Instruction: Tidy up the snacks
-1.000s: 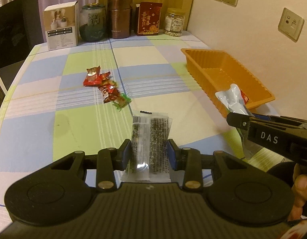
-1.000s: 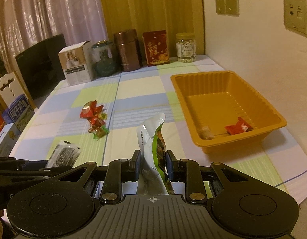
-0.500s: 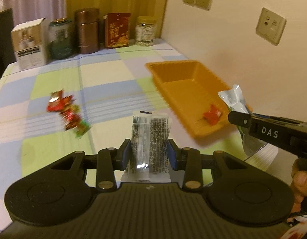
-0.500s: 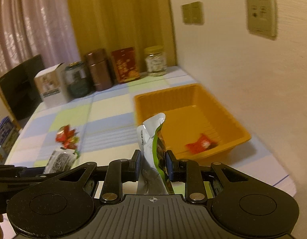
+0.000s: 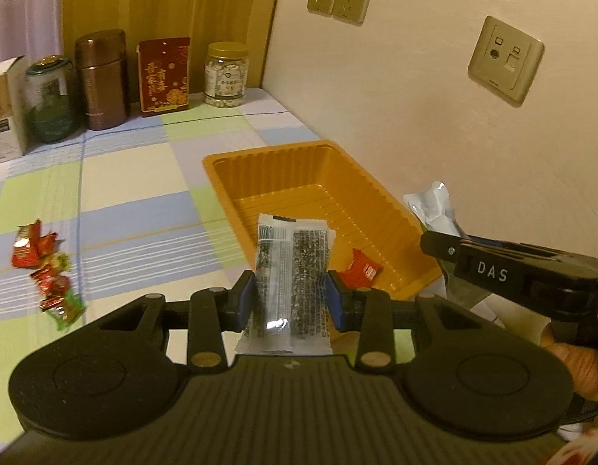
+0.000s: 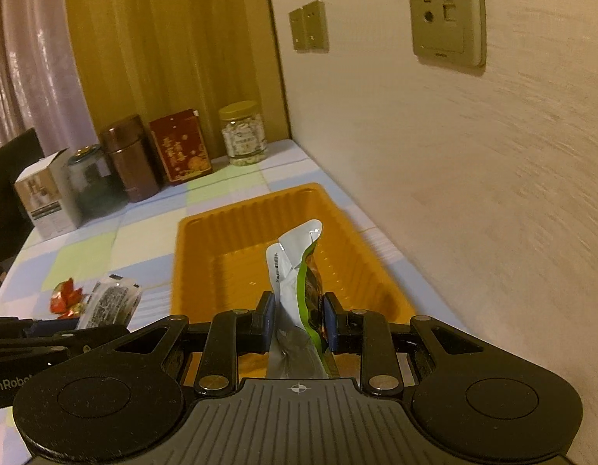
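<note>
Orange tray (image 5: 380, 201): placed on the checked tablecloth (image 5: 144, 190) against the wall; ribbed plastic, open top. One red sweet (image 5: 360, 272) is seen lying at its near end.
Loose sweets (image 5: 47, 275): a small pile of red and green wrapped pieces is left on the cloth, well apart from the tray, not yet collected.
Left gripper (image 5: 291, 300): clenched on a clear packet of dark seeds (image 5: 293, 271); the packet is pinched flat between the blue pads and held upright, near the tray's near rim.
Right gripper (image 6: 297, 323): clamped on a silver-and-green pouch (image 6: 297, 271); the pouch is crumpled between the pads and is seen above the tray's near half.
Step in hand: both packets are judged to be in carriage to the tray; neither has been let go.
Next move: each packet is to be brought over the tray floor and lowered before the pads are parted. The two releases should be kept apart so the packets do not land on one another or catch the rim.
Left wrist view only: the red sweet inside the tray and the full spread of the loose pile are shown; the right gripper is seen from the side, with the person's fingers (image 5: 574, 356) behind it.
Right wrist view only: the pouch's green face and the grip on it are shown; the tray's near end is hidden by the gripper body.
</note>
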`<state>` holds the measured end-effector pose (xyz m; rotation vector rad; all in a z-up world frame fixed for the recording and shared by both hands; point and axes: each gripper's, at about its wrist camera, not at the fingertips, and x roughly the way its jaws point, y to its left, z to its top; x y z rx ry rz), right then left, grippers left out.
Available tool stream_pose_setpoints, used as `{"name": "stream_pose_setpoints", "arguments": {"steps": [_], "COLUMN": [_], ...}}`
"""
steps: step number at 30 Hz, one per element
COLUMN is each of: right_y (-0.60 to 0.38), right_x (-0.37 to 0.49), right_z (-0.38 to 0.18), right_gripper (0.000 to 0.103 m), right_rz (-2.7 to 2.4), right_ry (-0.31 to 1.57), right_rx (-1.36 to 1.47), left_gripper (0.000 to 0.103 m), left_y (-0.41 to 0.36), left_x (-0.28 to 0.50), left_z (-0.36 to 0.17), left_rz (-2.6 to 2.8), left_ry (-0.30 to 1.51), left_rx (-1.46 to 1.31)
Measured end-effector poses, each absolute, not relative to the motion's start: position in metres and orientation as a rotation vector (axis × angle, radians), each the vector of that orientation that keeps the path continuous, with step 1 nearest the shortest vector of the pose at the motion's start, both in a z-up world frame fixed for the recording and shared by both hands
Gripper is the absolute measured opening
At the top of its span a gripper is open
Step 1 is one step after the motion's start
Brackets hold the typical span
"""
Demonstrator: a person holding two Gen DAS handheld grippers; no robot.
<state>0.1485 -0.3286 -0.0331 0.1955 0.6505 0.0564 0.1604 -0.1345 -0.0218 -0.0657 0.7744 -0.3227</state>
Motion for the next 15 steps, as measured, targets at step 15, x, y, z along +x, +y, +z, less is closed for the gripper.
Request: {"name": "stream_pose_setpoints", "arguments": {"steps": [15], "right_y": [-0.349], "right_x": [0.183], "right_z": [-0.046], "right_gripper": [0.026], "right_rz": [0.038], "right_ry": [0.665], "right_rx": [0.226], "left_gripper": [0.035], "left_y": [-0.163], "left_x": [0.204], "left_z": [-0.042], "left_rz": [-0.349], "left_ry": [0.807], "left_rx": [-0.082]}}
